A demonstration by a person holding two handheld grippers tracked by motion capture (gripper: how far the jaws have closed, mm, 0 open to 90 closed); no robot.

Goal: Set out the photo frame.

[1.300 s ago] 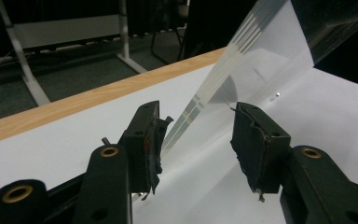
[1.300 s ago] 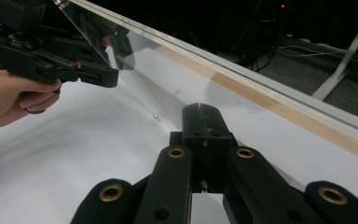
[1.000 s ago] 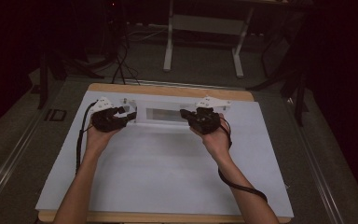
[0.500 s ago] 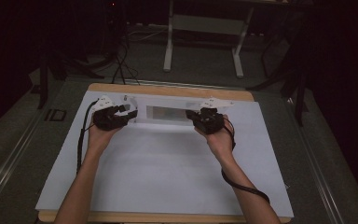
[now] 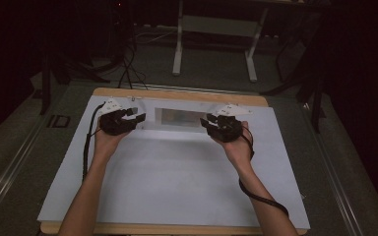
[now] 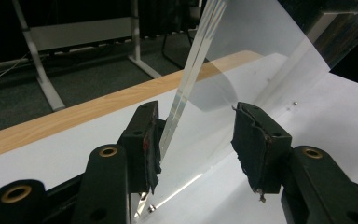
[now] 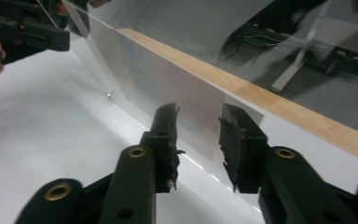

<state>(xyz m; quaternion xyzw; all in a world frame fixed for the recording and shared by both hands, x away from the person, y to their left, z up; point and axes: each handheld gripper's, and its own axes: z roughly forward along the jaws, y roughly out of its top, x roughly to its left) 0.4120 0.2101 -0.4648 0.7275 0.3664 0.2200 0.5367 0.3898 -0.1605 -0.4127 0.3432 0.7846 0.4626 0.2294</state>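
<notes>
While my left tongs [image 6: 198,140] are standing wide around the clear panel's [image 6: 261,60] edge, my right tongs [image 7: 198,140], just opening, are gaping at its other end, unpressed.

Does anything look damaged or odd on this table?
Yes: the black pads on the left gripper look torn and ragged, and so do those on the right gripper. The clear sheet stands tilted on edge between both jaws.
</notes>
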